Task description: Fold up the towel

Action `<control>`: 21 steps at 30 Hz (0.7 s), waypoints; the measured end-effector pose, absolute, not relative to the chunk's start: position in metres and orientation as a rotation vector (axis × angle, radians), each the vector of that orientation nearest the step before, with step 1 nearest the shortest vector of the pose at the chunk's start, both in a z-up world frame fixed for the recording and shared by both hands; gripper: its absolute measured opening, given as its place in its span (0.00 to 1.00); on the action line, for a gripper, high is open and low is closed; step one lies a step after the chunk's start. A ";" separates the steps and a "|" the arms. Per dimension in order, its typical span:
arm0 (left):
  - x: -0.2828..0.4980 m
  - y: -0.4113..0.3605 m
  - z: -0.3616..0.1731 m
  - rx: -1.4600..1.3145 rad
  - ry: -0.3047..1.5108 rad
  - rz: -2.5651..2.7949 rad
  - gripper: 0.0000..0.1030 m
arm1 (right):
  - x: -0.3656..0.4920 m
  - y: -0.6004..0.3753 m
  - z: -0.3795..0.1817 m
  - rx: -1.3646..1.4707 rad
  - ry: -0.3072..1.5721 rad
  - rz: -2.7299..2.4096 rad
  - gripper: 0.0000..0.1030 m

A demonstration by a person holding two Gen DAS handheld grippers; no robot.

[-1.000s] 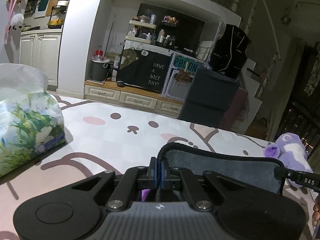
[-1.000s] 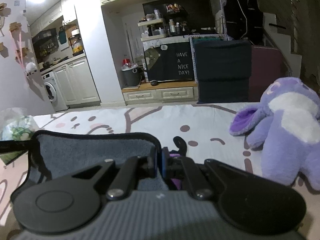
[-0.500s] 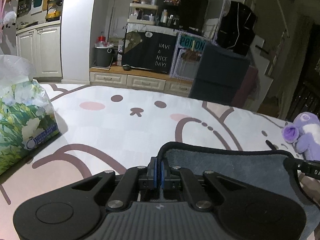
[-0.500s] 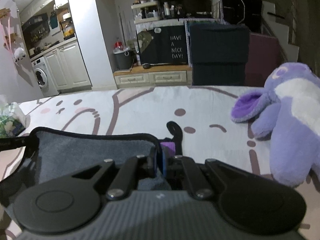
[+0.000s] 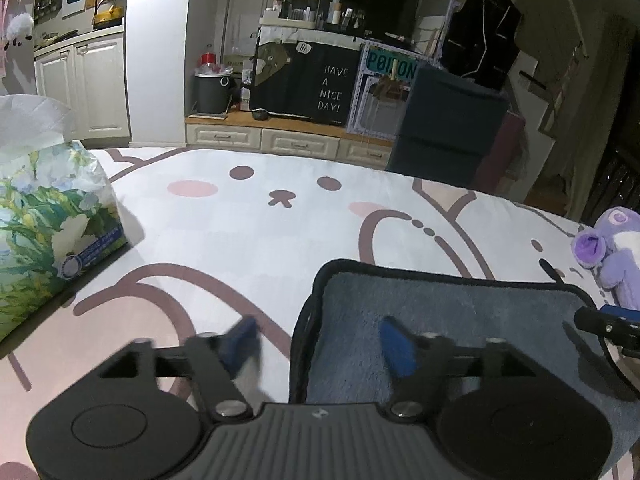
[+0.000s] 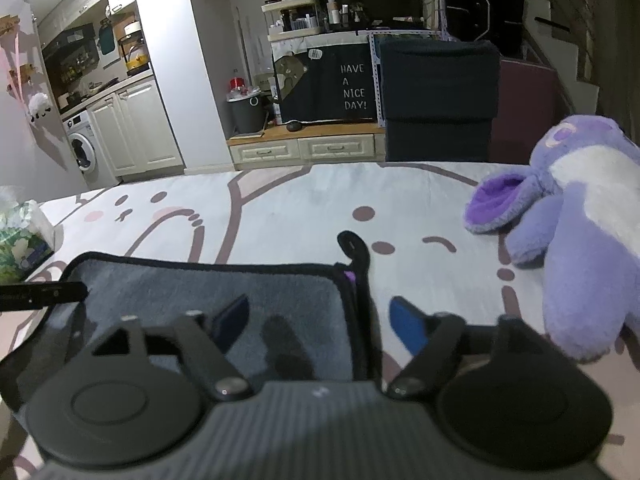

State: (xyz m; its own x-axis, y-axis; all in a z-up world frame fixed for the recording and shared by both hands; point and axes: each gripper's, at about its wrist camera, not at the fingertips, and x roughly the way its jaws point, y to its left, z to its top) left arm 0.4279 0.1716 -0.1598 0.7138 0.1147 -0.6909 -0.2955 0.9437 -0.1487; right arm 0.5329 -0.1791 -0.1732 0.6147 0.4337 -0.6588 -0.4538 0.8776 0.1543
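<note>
A grey towel (image 5: 448,312) with black trim lies flat on the bear-print cover; it also shows in the right wrist view (image 6: 208,296). My left gripper (image 5: 318,342) is open over the towel's left edge, one finger on each side of the trim. My right gripper (image 6: 320,322) is open over the towel's right edge, straddling the trim. A black hanging loop (image 6: 354,250) sticks out at the towel's far right corner. Each view shows the tip of the other gripper at the towel's far side.
A flower-print tissue pack (image 5: 44,236) sits on the left of the cover, also seen in the right wrist view (image 6: 20,240). A purple plush toy (image 6: 576,232) lies on the right, close to my right gripper. Cabinets and shelves stand beyond the cover's far edge.
Both grippers were shut on the towel's edges and carried them forward and down. Now both have opened and the towel lies released on the cover.
</note>
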 end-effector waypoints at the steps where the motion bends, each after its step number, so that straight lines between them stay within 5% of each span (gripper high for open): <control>1: 0.427 0.171 -0.159 -0.256 0.747 0.229 0.77 | 0.532 -0.180 -0.173 -0.031 0.752 0.509 0.85; 7: 0.419 0.164 -0.148 -0.234 0.753 0.226 0.93 | 0.526 -0.190 -0.165 -0.019 0.751 0.498 1.00; 21: 0.391 0.145 -0.106 -0.203 0.740 0.213 1.00 | 0.498 -0.204 -0.129 -0.017 0.726 0.506 1.00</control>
